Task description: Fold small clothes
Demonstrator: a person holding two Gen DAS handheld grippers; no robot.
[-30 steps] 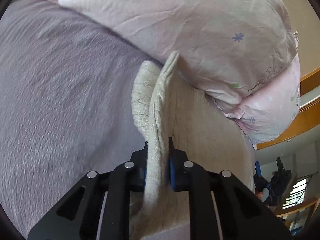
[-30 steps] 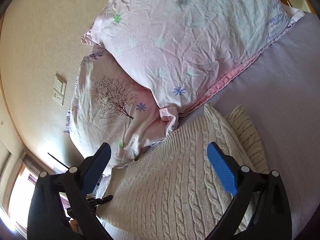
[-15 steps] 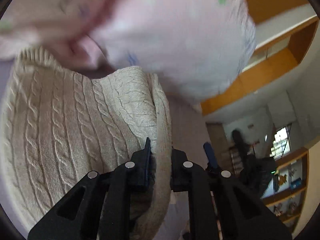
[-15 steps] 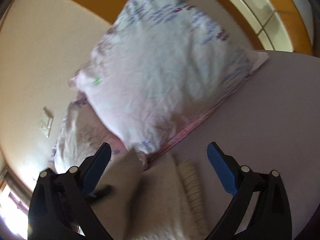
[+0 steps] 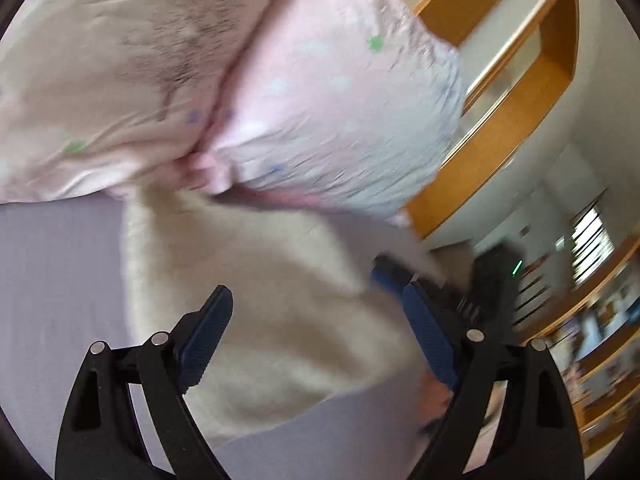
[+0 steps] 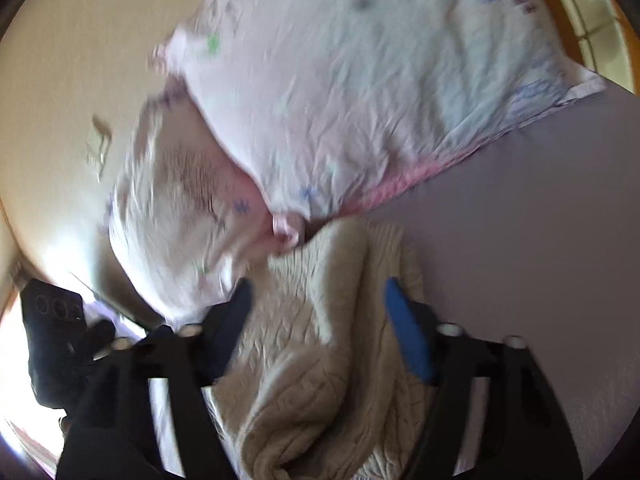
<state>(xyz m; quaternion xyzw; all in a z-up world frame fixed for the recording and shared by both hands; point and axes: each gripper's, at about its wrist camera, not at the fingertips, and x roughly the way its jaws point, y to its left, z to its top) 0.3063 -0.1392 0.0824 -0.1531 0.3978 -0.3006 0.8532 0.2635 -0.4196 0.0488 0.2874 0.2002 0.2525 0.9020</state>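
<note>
A cream cable-knit sweater (image 5: 260, 300) lies folded on the lilac bed sheet (image 5: 56, 272), its far edge against the pillows. My left gripper (image 5: 316, 312) is open and empty just above it; the view is blurred. In the right wrist view the sweater (image 6: 320, 360) lies bunched, with a fold running down its middle. My right gripper (image 6: 316, 300) is open over it, jaws either side of the fold, holding nothing. The right gripper's blue pads also show in the left wrist view (image 5: 388, 276) at the sweater's far right edge.
Two pink printed pillows (image 5: 320, 92) (image 6: 360, 80) lean against the beige wall at the head of the bed. A wooden headboard frame (image 5: 520, 92) and shelves (image 5: 600, 320) are to the right. The left gripper's body (image 6: 52, 340) shows at the right view's left edge.
My left gripper was shut on the sweater's edge, carried it over, and has now opened and let it go. My right gripper stayed open and dropped back over the sweater.
</note>
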